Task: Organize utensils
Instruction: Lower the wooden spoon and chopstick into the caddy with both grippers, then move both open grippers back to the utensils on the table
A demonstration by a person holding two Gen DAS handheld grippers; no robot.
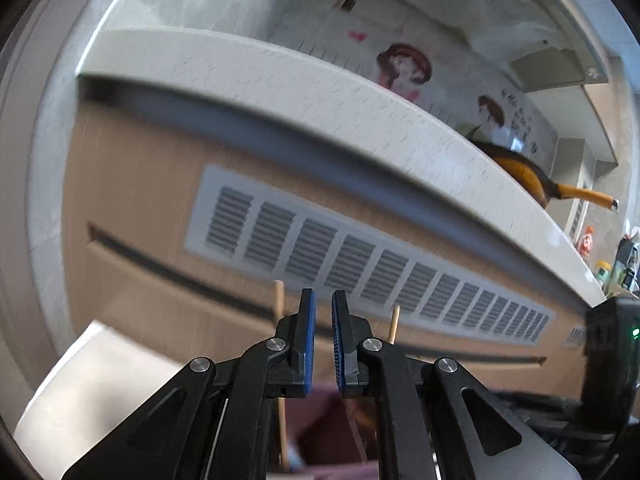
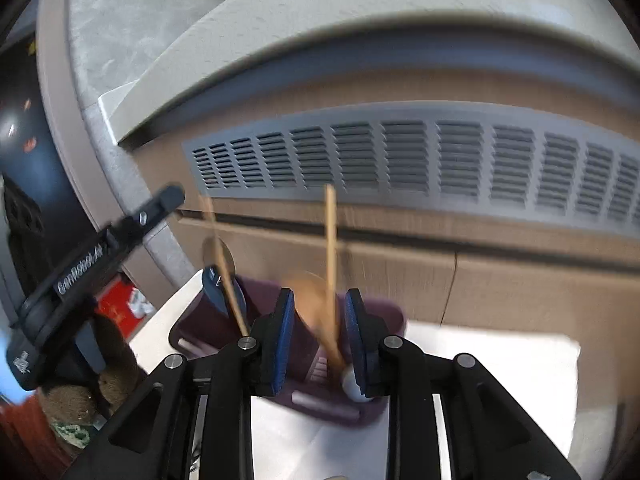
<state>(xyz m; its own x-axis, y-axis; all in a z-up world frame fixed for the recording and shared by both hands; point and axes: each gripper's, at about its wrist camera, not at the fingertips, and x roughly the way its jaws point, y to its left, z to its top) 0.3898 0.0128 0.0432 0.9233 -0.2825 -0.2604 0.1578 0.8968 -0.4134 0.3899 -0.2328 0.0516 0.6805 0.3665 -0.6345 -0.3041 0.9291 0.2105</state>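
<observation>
Fingers of the left gripper [image 1: 323, 344], black with blue ribbed pads, stand close together with a thin strip of air between them and nothing caught there. Just below and behind those fingers sits the dark purple plastic utensil holder [image 1: 320, 420], mostly hidden by the gripper's linkage. Two thin wooden sticks rise from it: one to the left of the fingers [image 1: 279, 300] and one to the right [image 1: 395, 322].

The right gripper [image 2: 320, 344] has its blue pads somewhat further apart. A thin wooden stick [image 2: 330, 248] passes upward through the gap, blurred; I cannot tell whether either pad presses on it. Low against the right finger lies a small white rounded end [image 2: 352, 385]. Directly beyond and beneath these fingers is the same purple holder [image 2: 224, 332], resting on a white tabletop [image 2: 500, 364]. To the left of the fingers a second wooden stick [image 2: 224, 264] leans in the holder beside a blue spoon-shaped utensil [image 2: 214, 288]. Further left, the other gripper's black body [image 2: 92, 264] juts in from the side.

Beyond both pairs of fingers runs a tan cabinet front [image 1: 152, 184] with a long grey louvred vent [image 1: 360, 264], topped by a pale speckled counter edge [image 1: 280, 80]. Far to the right on that counter sits an orange frying pan [image 1: 532, 176].
</observation>
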